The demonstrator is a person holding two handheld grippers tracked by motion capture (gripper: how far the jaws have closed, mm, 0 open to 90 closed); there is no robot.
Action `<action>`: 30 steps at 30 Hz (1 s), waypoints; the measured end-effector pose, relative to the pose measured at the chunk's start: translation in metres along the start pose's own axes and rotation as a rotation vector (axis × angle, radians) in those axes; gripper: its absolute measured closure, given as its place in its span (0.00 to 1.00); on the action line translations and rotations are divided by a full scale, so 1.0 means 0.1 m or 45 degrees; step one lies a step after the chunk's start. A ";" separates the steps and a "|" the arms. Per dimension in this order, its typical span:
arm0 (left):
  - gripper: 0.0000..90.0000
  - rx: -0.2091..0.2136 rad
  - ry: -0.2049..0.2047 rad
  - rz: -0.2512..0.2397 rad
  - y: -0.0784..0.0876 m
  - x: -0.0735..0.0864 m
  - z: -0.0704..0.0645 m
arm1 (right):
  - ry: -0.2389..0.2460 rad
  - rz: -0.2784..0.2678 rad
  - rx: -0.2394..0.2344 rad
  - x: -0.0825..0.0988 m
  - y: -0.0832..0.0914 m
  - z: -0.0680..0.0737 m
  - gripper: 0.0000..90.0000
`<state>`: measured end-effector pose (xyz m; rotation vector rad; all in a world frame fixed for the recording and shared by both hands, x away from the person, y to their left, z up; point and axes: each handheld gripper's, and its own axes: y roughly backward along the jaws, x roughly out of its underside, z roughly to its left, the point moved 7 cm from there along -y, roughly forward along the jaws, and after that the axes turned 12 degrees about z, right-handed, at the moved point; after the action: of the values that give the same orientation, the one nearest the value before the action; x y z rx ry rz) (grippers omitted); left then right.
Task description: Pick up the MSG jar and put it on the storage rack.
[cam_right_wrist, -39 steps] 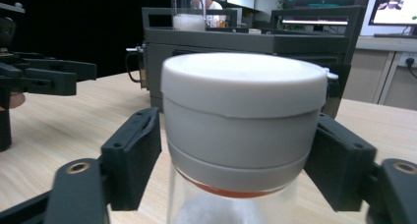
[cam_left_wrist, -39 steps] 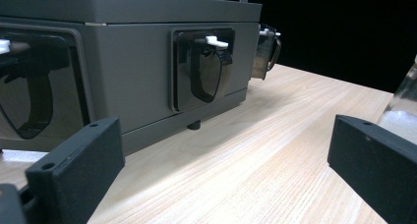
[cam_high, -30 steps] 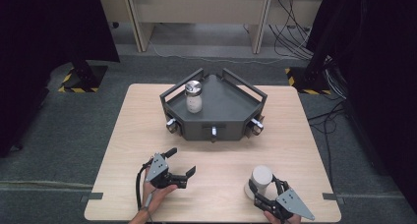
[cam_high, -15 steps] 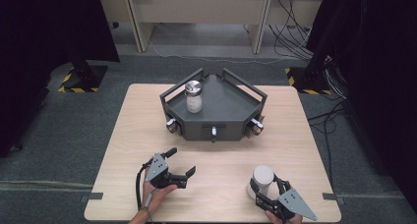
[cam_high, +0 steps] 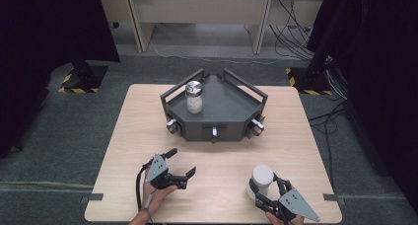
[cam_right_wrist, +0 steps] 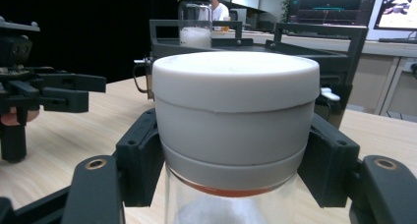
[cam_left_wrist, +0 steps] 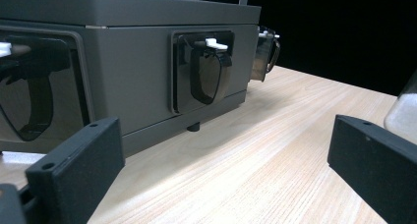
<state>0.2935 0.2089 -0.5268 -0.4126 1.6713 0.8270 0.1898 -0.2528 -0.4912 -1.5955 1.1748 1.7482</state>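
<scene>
The right gripper [cam_high: 262, 191] clamps a white-capped jar [cam_high: 260, 181] just under its cap, at the near right of the wooden table [cam_high: 296, 136]. The jar stands upright, long axis vertical; its lower glass is cut off in the right gripper view. The left gripper [cam_high: 181, 162] rests with jaws spread wide, holding nothing. A second jar [cam_high: 193, 96] stands in the dark grey tray [cam_high: 226, 106], contents hard to make out.

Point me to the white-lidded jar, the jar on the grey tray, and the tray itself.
White-lidded jar [cam_right_wrist: 235, 81]: right gripper view, side of its lid.
Jar on the tray [cam_high: 193, 97]: high view, its glass body.
Grey tray [cam_high: 227, 102]: high view, bare floor.
</scene>
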 end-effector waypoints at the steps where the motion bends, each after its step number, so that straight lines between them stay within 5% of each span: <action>1: 0.00 0.000 0.001 -0.001 0.00 0.00 0.00 | 0.004 -0.001 -0.004 -0.02 -0.01 0.00 0.38; 30: 0.00 -0.003 0.002 0.000 0.00 0.00 0.00 | 0.066 -0.010 -0.147 -1.01 -0.60 0.04 0.38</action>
<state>0.2933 0.2090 -0.5269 -0.4151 1.6717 0.8287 0.2563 -0.1997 -0.4098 -1.7198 1.1073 1.8088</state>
